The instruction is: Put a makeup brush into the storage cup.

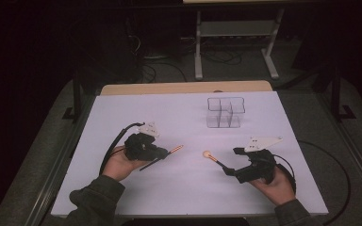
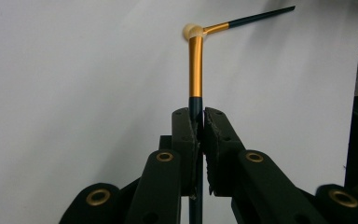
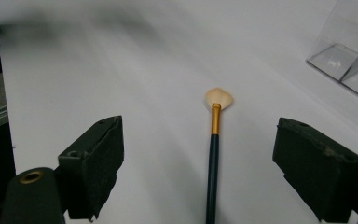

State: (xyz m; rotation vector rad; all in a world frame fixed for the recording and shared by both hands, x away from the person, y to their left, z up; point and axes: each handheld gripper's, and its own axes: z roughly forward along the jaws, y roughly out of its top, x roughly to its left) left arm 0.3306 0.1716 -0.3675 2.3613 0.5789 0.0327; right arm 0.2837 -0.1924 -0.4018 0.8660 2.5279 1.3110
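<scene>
Two makeup brushes are in play on the white surface [image 1: 122,197]. The first brush [image 2: 196,65], with a gold ferrule and dark handle, is clamped by its handle between the fingers [image 2: 186,135] of the left gripper [image 1: 162,153], which are closed tight on it. The second brush [image 3: 213,149], with a pale fan-shaped tip, lies flat on the surface between the fingers [image 3: 93,163] of the right gripper [image 1: 230,162], which stand wide apart and do not touch it. In the left gripper view the two brush tips appear to meet. Farther back stands one clear organizer [image 1: 224,112] with several compartments, which look empty.
</scene>
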